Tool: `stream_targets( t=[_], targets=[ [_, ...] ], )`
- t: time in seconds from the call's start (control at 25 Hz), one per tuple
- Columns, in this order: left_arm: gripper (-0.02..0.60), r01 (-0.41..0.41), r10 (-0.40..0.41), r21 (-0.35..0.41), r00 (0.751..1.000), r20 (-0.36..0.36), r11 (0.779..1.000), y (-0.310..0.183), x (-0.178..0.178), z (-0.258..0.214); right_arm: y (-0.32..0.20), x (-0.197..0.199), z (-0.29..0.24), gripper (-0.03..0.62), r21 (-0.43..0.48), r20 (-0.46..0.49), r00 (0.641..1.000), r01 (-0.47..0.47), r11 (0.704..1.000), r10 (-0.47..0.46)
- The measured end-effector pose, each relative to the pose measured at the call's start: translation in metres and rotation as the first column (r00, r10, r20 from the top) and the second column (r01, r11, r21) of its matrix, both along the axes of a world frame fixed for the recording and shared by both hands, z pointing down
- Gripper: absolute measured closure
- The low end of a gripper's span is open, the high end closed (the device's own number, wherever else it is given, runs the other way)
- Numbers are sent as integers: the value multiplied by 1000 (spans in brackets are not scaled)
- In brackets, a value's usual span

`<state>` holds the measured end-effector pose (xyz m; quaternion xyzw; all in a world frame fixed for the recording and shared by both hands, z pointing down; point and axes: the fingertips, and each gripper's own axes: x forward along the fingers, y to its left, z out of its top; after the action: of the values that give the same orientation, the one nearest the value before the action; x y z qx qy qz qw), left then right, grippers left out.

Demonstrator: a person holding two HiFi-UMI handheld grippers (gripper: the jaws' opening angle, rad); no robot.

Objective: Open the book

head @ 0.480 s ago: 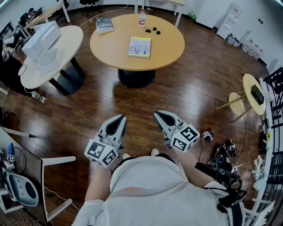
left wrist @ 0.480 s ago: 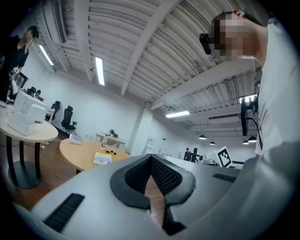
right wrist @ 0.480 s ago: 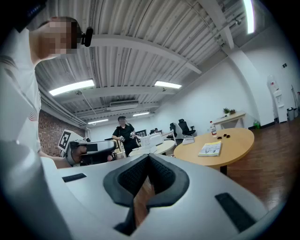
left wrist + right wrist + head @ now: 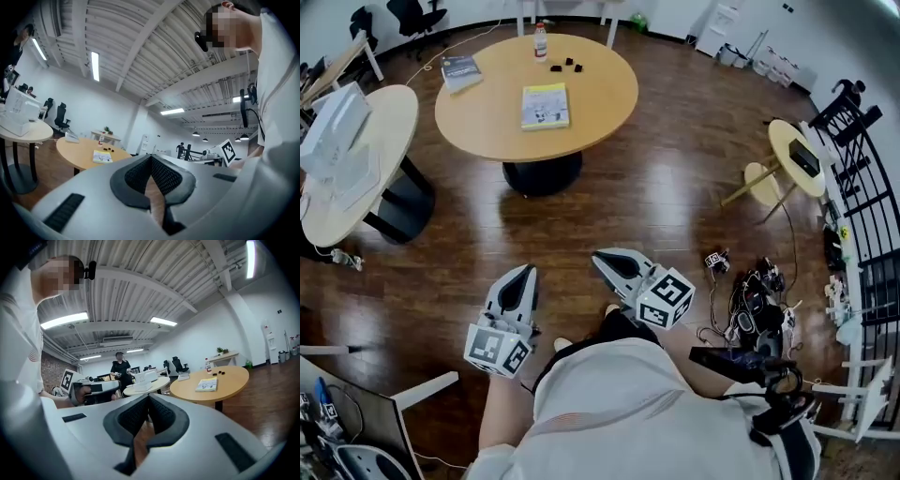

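A closed book with a yellow cover [image 4: 546, 106] lies on the round wooden table [image 4: 600, 94] far ahead of me; it also shows as the yellow book [image 4: 102, 156] in the left gripper view and the same book [image 4: 207, 385] in the right gripper view. My left gripper [image 4: 525, 269] is held level over the wooden floor, near my body, its jaws shut with nothing between them [image 4: 151, 157]. My right gripper [image 4: 598, 255] is beside it, also shut and empty [image 4: 149, 398]. Both are well short of the table.
On the same table lie a second book [image 4: 461, 73], a bottle [image 4: 541, 39] and small black items [image 4: 565, 66]. A white round table [image 4: 384, 159] carrying a white box stands at left. A small side table [image 4: 797, 159], floor cables [image 4: 750, 300] and a black railing [image 4: 862, 187] are at right.
In the head view the table and its book have slid to the left. Both grippers sit slightly lower and further left in the picture, still shut.
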<state>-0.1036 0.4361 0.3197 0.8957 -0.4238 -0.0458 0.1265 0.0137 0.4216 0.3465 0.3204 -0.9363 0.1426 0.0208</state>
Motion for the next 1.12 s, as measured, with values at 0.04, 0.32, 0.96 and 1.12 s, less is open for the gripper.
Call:
stream_targets(
  t=[0.04, 0.32, 0.96, 1.12],
  targets=[
    [574, -2, 2, -9, 1000, 3, 1000, -4, 1, 3, -1, 2, 1, 589, -3, -3, 1000, -7, 1000, 7],
    [574, -37, 38, -28, 998, 40, 999, -42, 13, 6, -36, 12, 7, 589, -14, 17, 999, -40, 999, 41],
    [574, 65, -59, -62, 995, 83, 996, -224, 63, 5, -229, 68, 1, 589, 10, 57, 998, 29, 1000, -29],
    [574, 75, -67, -69, 992, 102, 995, -268, 84, 14, -272, 89, 14, 589, -11, 61, 997, 48, 999, -47]
  ],
)
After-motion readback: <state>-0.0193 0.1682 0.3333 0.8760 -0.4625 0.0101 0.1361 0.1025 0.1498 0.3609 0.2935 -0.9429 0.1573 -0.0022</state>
